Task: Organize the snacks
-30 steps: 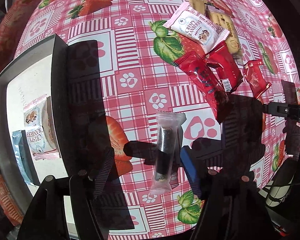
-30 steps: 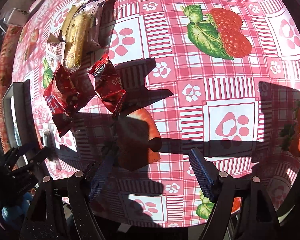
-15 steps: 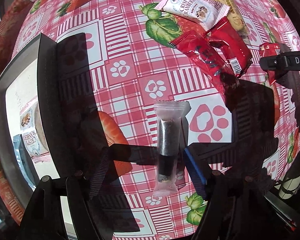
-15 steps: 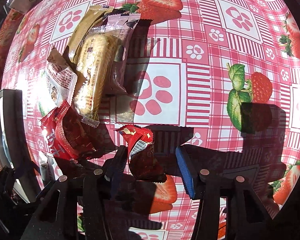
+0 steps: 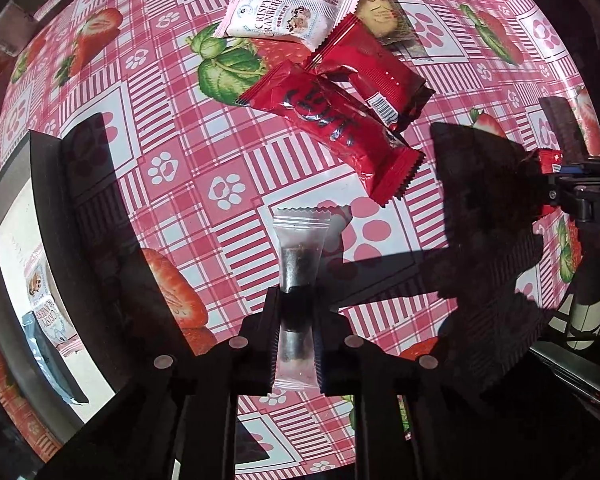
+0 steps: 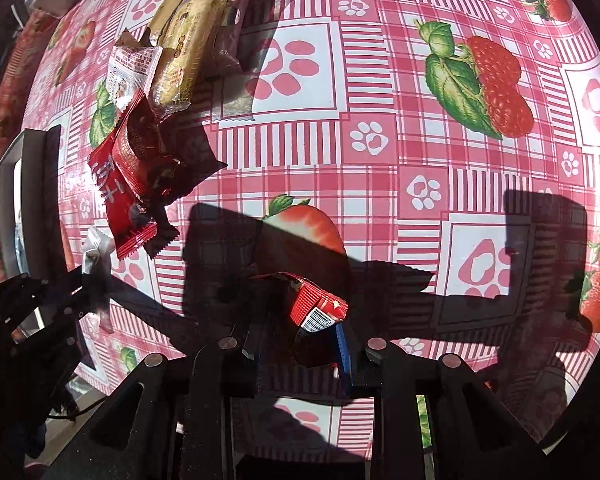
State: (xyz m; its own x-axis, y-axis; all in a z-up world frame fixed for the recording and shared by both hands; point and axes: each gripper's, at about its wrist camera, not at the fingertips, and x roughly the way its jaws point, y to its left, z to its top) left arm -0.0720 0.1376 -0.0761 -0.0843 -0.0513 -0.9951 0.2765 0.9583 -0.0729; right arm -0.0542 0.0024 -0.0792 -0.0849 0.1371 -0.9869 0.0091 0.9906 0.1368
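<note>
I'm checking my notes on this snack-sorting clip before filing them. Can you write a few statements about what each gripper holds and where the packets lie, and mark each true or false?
1. The left gripper is shut on a clear plastic packet with a dark stick inside. True.
2. The right gripper holds a yellow biscuit packet. False: a small red wrapper with a barcode sits between its closing jaws.
3. The dark-rimmed tray holds no snacks. False: a white cranberry packet lies inside it.
4. Two long red packets lie overlapping on the strawberry-print tablecloth. True.
5. The tablecloth is plain blue. False: it is pink check with strawberries and paw prints.
</note>
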